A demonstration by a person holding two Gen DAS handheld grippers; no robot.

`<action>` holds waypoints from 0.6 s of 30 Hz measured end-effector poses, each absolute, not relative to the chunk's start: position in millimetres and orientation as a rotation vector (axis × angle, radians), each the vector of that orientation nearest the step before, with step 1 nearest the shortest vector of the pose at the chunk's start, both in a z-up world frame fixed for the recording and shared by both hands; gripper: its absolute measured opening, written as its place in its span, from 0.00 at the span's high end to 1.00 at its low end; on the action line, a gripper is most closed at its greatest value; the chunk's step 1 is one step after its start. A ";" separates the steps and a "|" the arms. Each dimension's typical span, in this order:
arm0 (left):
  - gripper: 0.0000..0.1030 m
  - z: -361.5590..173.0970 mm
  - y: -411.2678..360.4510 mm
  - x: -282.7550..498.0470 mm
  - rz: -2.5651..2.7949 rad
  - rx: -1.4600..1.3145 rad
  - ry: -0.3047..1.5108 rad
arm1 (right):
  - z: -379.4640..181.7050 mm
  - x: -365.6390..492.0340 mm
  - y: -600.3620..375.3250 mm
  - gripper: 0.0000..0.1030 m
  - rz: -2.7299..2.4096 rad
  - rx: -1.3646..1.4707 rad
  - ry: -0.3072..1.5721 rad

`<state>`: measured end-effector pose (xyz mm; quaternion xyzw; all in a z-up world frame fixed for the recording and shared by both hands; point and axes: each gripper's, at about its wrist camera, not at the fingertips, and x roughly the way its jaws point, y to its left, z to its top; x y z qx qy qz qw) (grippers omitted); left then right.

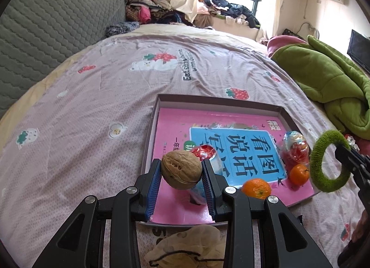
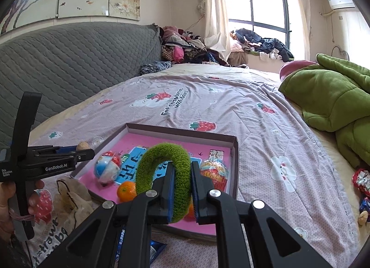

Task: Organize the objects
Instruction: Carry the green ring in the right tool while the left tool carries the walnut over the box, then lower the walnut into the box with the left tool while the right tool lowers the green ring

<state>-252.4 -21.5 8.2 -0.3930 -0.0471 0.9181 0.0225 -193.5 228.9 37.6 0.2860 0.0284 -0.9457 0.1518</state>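
Left hand-held gripper: jaws part-way in, pads pressed on either side of a walnut; the nut is clear of everything below it.
Walnut axis: long axis and seam run roughly 9 to 3 o'clock in the left wrist view, across the pads.
Right hand-held gripper: jaws narrow, clamped on the lower arc of a fuzzy green ring; the ring stands upright with its hole facing the camera.
Ring seen from the left: at 3 o'clock, hanging above the tray's right edge.
Tray: shallow cardboard box lid lying on the bed, lined with a pink book cover with a blue panel.
Already in tray: two tangerines near the front edge, a red snack packet at right, a red-and-blue foil ball just beyond the walnut.
Key relation, left: the tray floor lies directly below and ahead at 12 o'clock; judged a short lowering onto bare pink, with the foil ball the nearest obstacle.
Key relation, right: the tray lies at 12 o'clock under the ring; free floor looks to be at 1 o'clock, between the tangerines and the packet.
Nearer hand: judged left for the tray's front-left part, right for its right side.
Risk: a round nut may roll on the slick cover once let go.
Outside tray: crumpled cloth bag at 7 o'clock in the right view; green quilt at 2 o'clock.
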 end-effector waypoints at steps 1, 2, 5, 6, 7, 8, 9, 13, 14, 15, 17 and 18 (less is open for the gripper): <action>0.65 5.4 -22.1 -254.0 2.847 -1.225 -0.140 | 34.9 -194.5 228.3 0.87 -2.714 0.830 0.087; 0.65 3.6 -22.2 -254.4 2.847 -1.232 -0.139 | 33.3 -195.8 228.1 0.87 -2.713 0.836 0.090; 0.65 -1.4 -22.1 -256.4 2.843 -1.245 -0.140 | 27.7 -199.2 226.9 0.87 -2.710 0.855 0.097; 0.65 -2.3 -22.1 -256.6 2.844 -1.246 -0.135 | 26.3 -199.9 226.8 0.87 -2.709 0.858 0.099; 0.65 -3.9 -21.7 -256.5 2.843 -1.248 -0.134 | 25.2 -200.3 226.3 0.87 -2.710 0.861 0.100; 0.65 -4.4 -22.0 -256.3 2.841 -1.248 -0.138 | 24.1 -201.1 226.2 0.87 -2.710 0.866 0.102; 0.65 -5.0 -21.7 -256.2 2.838 -1.246 -0.140 | 22.8 -201.9 225.6 0.87 -2.710 0.869 0.104; 0.65 -7.2 -18.9 -257.4 2.832 -1.254 -0.126 | 16.2 -204.4 224.4 0.87 -2.716 0.886 0.116; 0.65 -8.5 -18.3 -257.9 2.826 -1.259 -0.125 | 14.8 -205.0 224.0 0.87 -2.716 0.890 0.119; 0.65 -11.0 -17.1 -258.4 2.824 -1.269 -0.118 | 13.8 -205.6 223.3 0.87 -2.717 0.893 0.122; 0.65 -14.3 -15.9 -259.7 2.820 -1.280 -0.109 | 11.3 -206.1 222.6 0.87 -2.717 0.896 0.128; 0.65 -16.4 -15.5 -260.2 2.817 -1.288 -0.111 | 10.2 -206.1 222.2 0.87 -2.720 0.896 0.132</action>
